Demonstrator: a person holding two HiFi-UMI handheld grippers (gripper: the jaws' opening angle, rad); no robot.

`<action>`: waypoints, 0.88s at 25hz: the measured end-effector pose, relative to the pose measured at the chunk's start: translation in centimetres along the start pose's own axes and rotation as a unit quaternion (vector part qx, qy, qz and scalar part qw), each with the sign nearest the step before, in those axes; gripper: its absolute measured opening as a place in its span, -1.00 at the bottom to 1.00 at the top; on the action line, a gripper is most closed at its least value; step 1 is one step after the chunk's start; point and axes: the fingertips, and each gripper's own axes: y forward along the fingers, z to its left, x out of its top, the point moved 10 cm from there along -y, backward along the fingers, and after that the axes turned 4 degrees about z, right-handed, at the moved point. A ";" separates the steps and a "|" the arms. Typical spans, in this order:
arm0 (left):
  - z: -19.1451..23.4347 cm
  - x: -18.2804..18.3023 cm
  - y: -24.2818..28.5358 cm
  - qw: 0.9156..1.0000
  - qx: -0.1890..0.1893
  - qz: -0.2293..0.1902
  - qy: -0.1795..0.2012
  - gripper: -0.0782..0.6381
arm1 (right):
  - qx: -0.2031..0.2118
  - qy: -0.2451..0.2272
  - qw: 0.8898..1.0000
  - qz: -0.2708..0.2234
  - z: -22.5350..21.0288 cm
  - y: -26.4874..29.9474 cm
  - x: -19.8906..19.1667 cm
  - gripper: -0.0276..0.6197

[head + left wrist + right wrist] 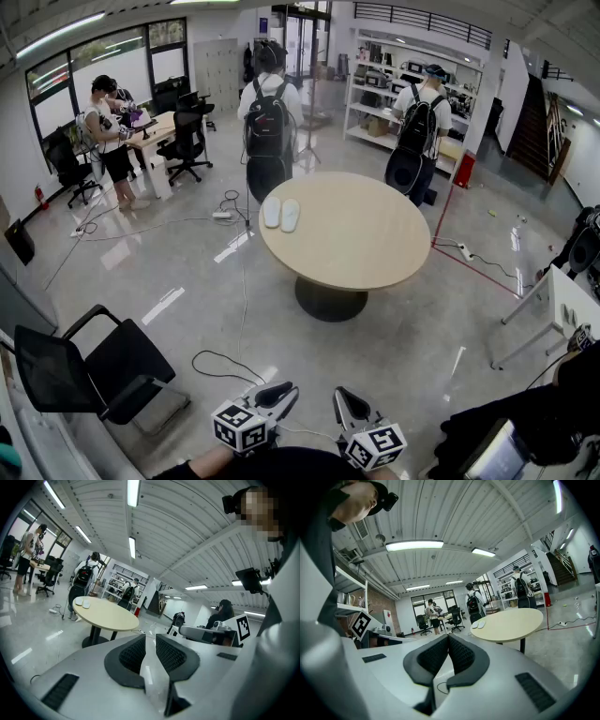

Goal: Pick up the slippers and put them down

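1. Low at the bottom middle of the head view: the left gripper (pixel 284 392) and the right gripper (pixel 345 401), side by side and close to the body.
2. Both pointing up the frame toward the round table (pixel 375 253), tipped only a little down.
3. In the left gripper view, the left gripper (pixel 150 638) with jaws a little apart: a thin gap between them and nothing inside.
4. In the right gripper view, the right gripper (pixel 448 638) with jaws squeezed together at the tips, holding nothing.
5. Two white slippers (pixel 281 214) lying flat on the table, side by side, near its left edge in the head view.
6. Well apart from both grippers, with shiny grey floor (pixel 281 319) in between.
7. In the left gripper view, the slippers (pixel 82 603) small, up and to the left of the jaws, at the left end of the table (pixel 110 616).
8. In the right gripper view, the slippers (pixel 478 625) small, up and to the right of the jaws, at the left end of the table (pixel 511 623).
9. Behind the table, in the upper middle of the head view: two people (pixel 269 112) with black backpacks.
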 end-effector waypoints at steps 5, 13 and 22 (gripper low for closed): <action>-1.4 -0.9 2.4 1.000 -0.006 0.005 -0.006 -0.55 | 0.007 0.001 1.000 -0.005 -1.9 -1.9 -0.4 -0.87; -7.3 -2.3 7.9 0.999 -0.040 0.033 0.009 -0.55 | -0.017 0.000 1.000 -0.012 -6.4 -7.9 -0.5 -0.86; -10.8 -4.0 10.3 0.996 -0.033 0.083 0.016 -0.55 | -0.011 0.048 0.999 -0.004 -9.3 -10.8 -2.4 -0.86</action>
